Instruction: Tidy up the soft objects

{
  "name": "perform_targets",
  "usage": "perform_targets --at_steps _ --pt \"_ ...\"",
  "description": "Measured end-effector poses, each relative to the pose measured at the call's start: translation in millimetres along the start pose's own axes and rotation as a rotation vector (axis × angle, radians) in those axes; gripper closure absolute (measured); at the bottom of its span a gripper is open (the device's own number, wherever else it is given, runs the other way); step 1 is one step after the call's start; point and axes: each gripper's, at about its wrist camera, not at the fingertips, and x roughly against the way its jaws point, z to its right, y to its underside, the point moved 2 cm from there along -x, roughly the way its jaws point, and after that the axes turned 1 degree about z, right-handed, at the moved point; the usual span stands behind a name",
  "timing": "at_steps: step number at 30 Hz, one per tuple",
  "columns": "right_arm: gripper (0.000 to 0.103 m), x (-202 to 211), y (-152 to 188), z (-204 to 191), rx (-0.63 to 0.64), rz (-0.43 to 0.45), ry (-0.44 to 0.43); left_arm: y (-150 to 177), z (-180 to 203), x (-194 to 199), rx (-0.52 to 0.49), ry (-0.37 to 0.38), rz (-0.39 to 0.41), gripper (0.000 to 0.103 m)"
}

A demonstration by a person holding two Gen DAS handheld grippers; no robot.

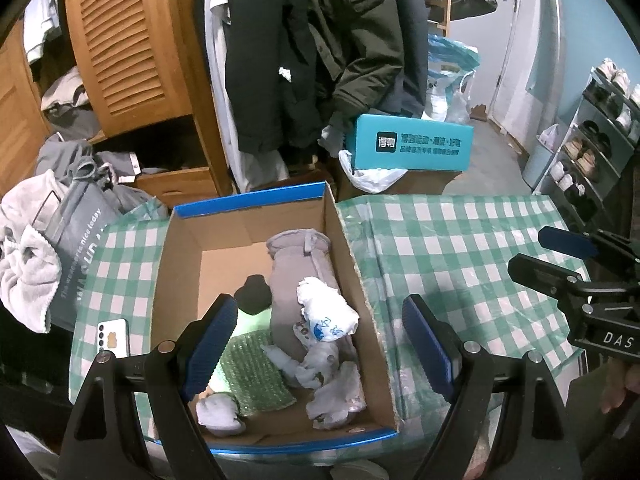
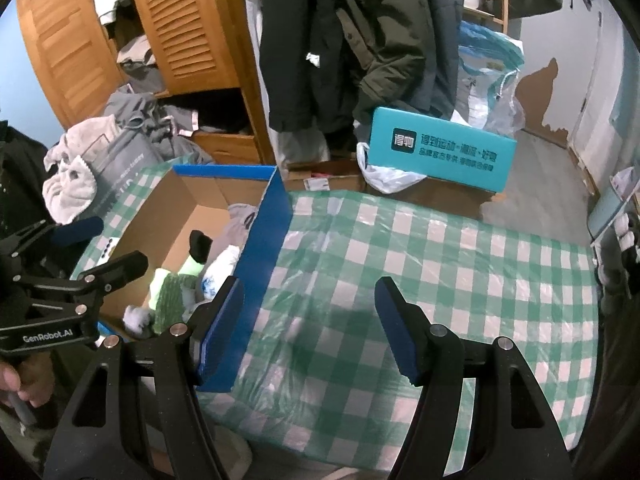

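An open cardboard box [image 1: 176,280] with a blue rim stands on the green checked tablecloth [image 1: 460,248]. Inside lie a long grey garment [image 1: 296,272], a black sock [image 1: 252,300], a white sock with blue print [image 1: 328,316], a green textured piece [image 1: 256,376] and crumpled white socks [image 1: 336,396]. My left gripper [image 1: 320,348] hangs open above the box's near half, holding nothing. My right gripper [image 2: 310,328] is open over bare cloth right of the box [image 2: 264,248], empty; its left finger [image 2: 222,328] is in front of the blue wall. Each gripper shows in the other's view: right [image 1: 526,252], left [image 2: 122,240].
A white phone [image 1: 114,338] lies on the cloth left of the box. A grey bag [image 1: 80,240] with a pale towel stands at the table's left edge. Behind the table are a teal box [image 1: 412,146], hanging coats [image 1: 320,40], a wooden wardrobe [image 1: 132,40] and a shoe rack [image 1: 592,152].
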Motion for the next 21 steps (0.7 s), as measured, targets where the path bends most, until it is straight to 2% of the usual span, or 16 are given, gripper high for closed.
perform_targets --at_steps 21 --pt "0.035 0.2 1.8 3.8 0.001 -0.002 0.006 4.1 2.6 -0.8 -0.009 -0.018 -0.011 0.017"
